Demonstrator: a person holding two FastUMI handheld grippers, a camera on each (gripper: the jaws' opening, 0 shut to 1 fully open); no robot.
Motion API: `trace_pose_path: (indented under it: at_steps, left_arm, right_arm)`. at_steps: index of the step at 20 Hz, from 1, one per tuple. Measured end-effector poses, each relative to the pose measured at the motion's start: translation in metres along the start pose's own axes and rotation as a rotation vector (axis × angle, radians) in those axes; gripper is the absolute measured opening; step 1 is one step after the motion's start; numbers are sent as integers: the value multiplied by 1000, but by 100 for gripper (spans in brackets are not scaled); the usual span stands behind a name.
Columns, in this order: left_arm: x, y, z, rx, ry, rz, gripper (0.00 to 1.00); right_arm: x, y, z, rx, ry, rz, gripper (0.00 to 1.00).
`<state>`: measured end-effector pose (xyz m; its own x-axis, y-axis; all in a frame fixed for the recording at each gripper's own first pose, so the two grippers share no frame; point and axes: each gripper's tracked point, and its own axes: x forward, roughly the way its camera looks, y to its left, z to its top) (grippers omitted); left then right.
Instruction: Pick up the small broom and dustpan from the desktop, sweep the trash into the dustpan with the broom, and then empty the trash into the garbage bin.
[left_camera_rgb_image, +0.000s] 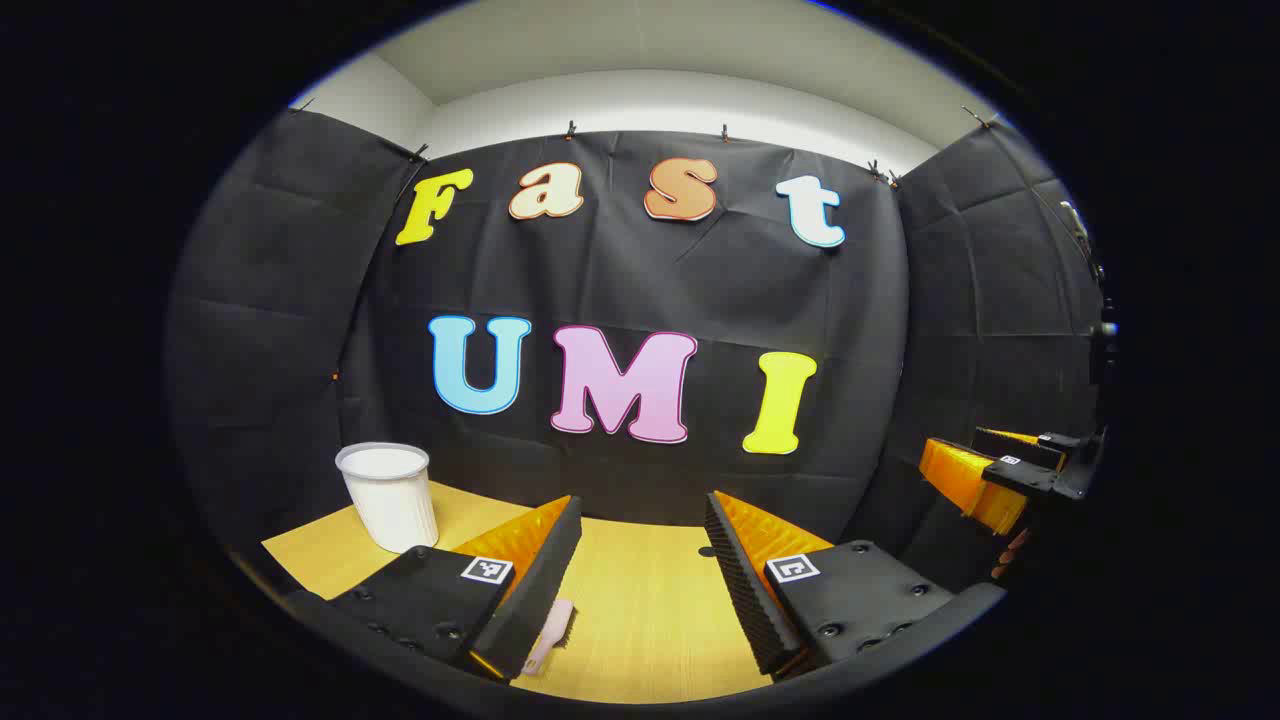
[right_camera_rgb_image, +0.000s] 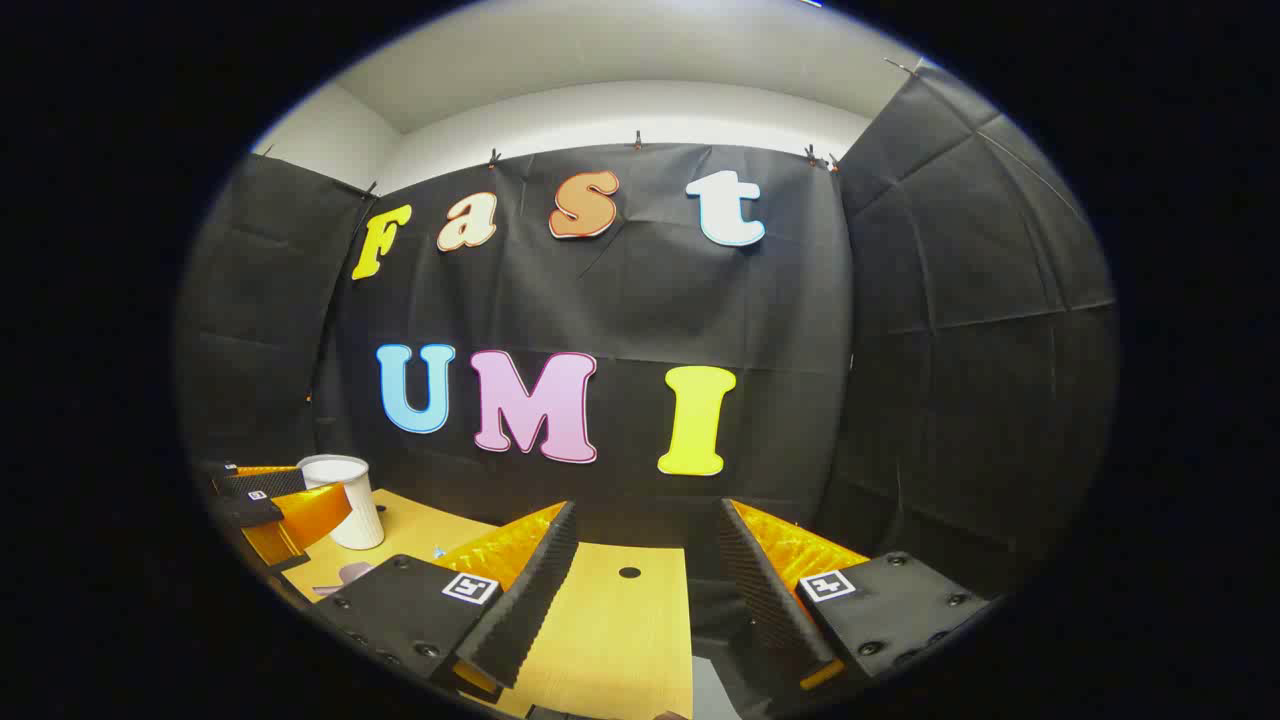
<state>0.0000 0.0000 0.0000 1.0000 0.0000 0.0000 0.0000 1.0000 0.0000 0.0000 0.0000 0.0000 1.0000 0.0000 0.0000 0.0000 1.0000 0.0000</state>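
Left gripper (left_camera_rgb_image: 640, 580) jaws apart, empty, pink broom (left_camera_rgb_image: 551, 634) under its left finger on desk (left_camera_rgb_image: 640, 610); right gripper (right_camera_rgb_image: 640, 590) likewise. Pickup pending: lower, clamp handle.

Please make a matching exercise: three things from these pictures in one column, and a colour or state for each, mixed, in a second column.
Things:
1. garbage bin
2. small broom
3. left claw

States:
A. pink, lying on the desktop
B. open, holding nothing
C. white, standing upright

Pairs: 1-C, 2-A, 3-B
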Motion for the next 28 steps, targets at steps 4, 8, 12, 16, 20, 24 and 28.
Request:
trace_pose_path:
  at_steps: [4, 8, 12, 16, 20, 24, 28]
  left_arm:
    - [-2, -5, 4, 12, -15, -4, 74]
    - [-6, -8, 11, 20, -40, -11, 74]
    - [-12, -11, 18, 10, -75, -31, 74]
    - [-19, -12, 26, 7, -106, -39, 74]
    - [-23, -13, 26, 15, -110, -44, 75]
    - [-29, -12, 28, 15, -123, -52, 75]
    - [-31, -4, 25, 22, -111, -29, 75]
  right_arm:
    - [-1, -2, -3, 4, 12, -4, 88]
    - [-4, -4, -3, 5, 16, -6, 87]
    - [-8, -4, -2, 6, 11, -6, 93]
    - [-12, -3, -1, 9, 12, -2, 93]
    - [-17, -4, -1, 11, 8, -5, 93]
    - [-21, -5, 0, 8, 2, -12, 93]
    - [-25, -2, -2, 7, 8, -9, 93]
